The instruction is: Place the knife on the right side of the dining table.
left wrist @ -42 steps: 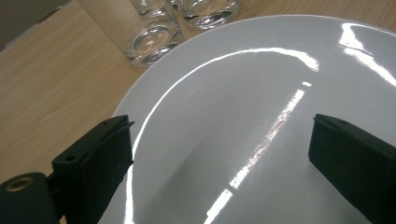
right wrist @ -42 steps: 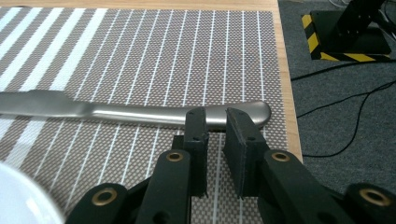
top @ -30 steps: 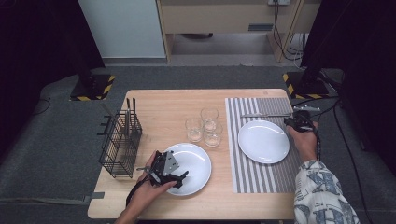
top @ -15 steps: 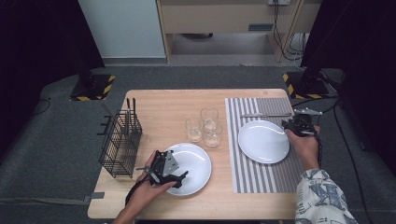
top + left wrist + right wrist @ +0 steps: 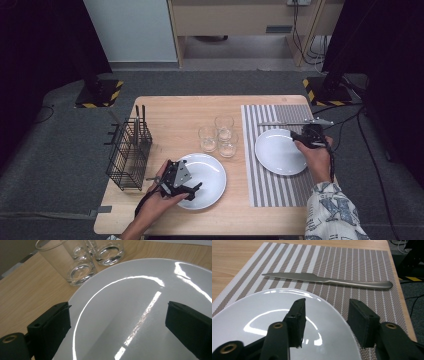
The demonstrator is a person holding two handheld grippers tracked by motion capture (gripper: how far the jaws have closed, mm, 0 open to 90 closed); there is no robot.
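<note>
The left gripper (image 5: pixel 117 325) has its jaws spread wide with nothing between them, hovering over the near plate (image 5: pixel 140 302); one jaw sits above the plate's rim at 8 o'clock, the other above its inner surface. In the high view this gripper (image 5: pixel 192 189) lies over the plate's (image 5: pixel 207 175) 8 o'clock edge, held by the left hand (image 5: pixel 157 202).

The right gripper (image 5: pixel 325 320) is partly open and grips nothing; its jaws straddle the rim of the far plate (image 5: pixel 262 322), one above the plate and one above the striped placemat (image 5: pixel 337 262). Whether a jaw touches the rim cannot be told. From above, this gripper (image 5: pixel 300 136) sits at the plate's (image 5: pixel 277 152) 2 o'clock edge, in the right hand (image 5: pixel 315 157).

A knife (image 5: pixel 327 281) lies flat on the placemat at 12 o'clock from the far plate, apart from it. Three glasses (image 5: pixel 220 135) stand clustered between the plates, near the near plate's 12 o'clock. A wire basket (image 5: pixel 127 155) stands at 9 o'clock on the table (image 5: pixel 175 112)
</note>
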